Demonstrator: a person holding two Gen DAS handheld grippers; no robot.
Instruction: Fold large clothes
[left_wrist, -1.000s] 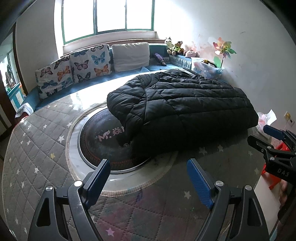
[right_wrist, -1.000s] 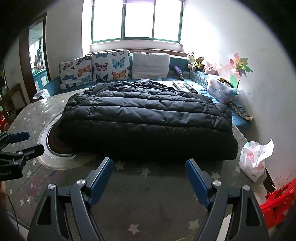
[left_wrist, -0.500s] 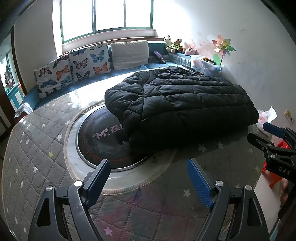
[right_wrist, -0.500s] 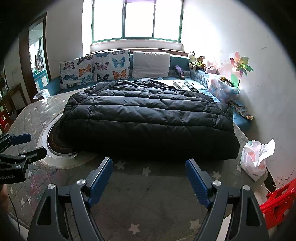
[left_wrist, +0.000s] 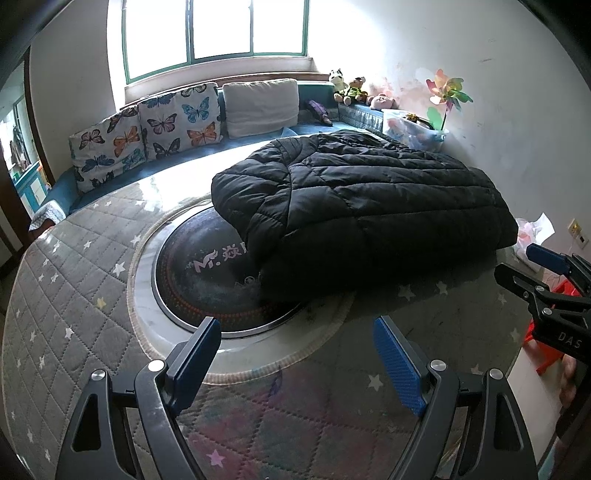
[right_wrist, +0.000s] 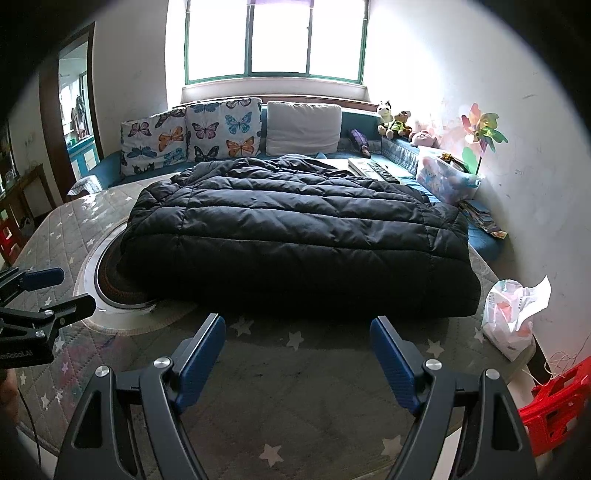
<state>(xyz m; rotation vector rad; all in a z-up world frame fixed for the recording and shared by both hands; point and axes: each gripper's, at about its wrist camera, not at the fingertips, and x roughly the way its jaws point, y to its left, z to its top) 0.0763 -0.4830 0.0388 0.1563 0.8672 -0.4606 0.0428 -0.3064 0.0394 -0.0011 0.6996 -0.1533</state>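
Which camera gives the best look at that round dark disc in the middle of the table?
The left wrist view: most of the round dark disc shows, lettering included, with the black padded jacket covering its right side. In the right wrist view only a thin sliver shows beside the jacket.

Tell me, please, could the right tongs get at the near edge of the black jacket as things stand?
Probably yes. The right tongs are open and empty, the black jacket lies just ahead, and only bare star-patterned table cover lies between them.
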